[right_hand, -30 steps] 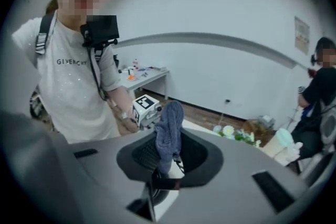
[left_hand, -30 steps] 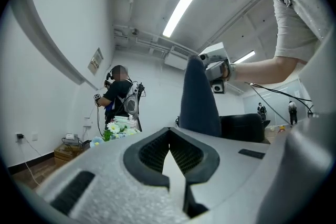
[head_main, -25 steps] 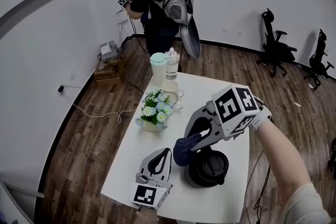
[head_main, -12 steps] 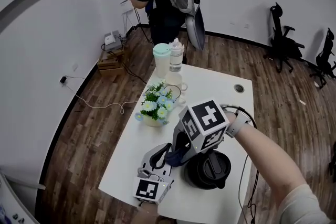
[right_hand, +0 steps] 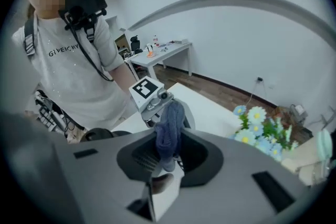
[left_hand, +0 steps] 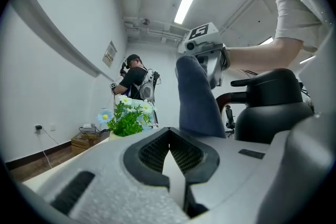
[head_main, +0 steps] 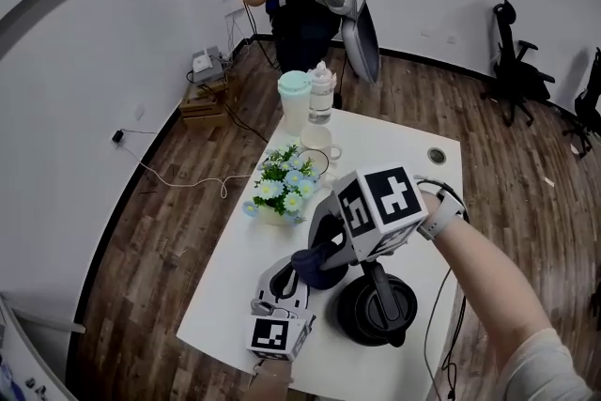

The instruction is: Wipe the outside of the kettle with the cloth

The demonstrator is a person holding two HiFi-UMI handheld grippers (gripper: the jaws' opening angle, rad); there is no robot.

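Cloth tight inside right gripper

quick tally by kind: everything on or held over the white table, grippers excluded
kettle: 1
cloth: 1, held in the right gripper
pot of flowers: 1
lidded tumbler: 1
clear bottle: 1
glass mug: 1
Total: 6
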